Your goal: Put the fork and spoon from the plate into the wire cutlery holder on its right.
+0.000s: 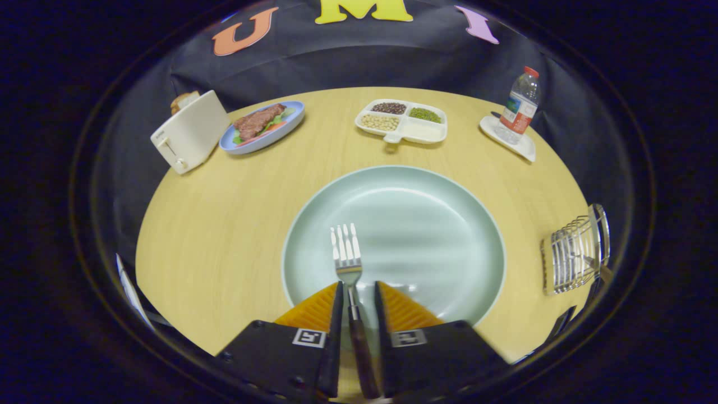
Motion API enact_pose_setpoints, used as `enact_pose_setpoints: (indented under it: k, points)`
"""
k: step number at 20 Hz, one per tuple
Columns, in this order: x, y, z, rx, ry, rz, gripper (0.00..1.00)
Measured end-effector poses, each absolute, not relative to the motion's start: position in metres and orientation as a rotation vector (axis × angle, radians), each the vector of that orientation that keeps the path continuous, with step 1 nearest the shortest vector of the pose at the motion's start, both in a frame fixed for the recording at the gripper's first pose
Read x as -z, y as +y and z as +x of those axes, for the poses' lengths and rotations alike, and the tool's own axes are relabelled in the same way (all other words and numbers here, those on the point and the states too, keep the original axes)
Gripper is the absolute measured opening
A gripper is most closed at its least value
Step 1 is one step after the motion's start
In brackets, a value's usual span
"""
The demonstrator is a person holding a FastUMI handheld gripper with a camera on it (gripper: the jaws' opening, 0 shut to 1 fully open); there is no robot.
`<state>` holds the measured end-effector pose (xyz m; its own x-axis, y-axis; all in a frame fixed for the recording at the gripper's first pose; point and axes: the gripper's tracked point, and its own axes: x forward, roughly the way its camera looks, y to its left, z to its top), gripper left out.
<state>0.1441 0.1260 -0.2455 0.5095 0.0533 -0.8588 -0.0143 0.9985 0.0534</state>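
the gripper sits low over the near side of a big pale green plate. its two orange fingers are a little apart, and the fork lies right in the gap between them. the dark handle of the fork runs back between the fingers, and its silver prongs point out ahead over the plate. there is a thin gap on each side of the handle, so i cannot tell if the fingers are pressing on it or just sitting beside it. the plate rests on a round, light wood worktop. the wire cutlery holder stands to the right of the plate, near the edge of the worktop and well apart from the fork. far beyond the plate is a white tray with little parts that hold beans and seeds. to the left of it is a blue plate with meat and greens, and next to that a white toaster with bread in it. on the far right a water bottle stands on a small white dish.
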Motion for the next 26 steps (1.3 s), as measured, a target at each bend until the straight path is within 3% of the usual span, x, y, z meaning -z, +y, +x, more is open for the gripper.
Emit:
enact_pose_setpoints:
  k: [1, 15, 26]
  points:
    - [0.250, 0.125, 0.144, -0.037, 1.042, 0.045, 0.02]
    - [0.201, 0.106, 0.139, -0.057, 0.963, 0.079, 0.00]
    - [0.130, 0.015, 0.128, 0.006, 0.861, 0.130, 0.00]
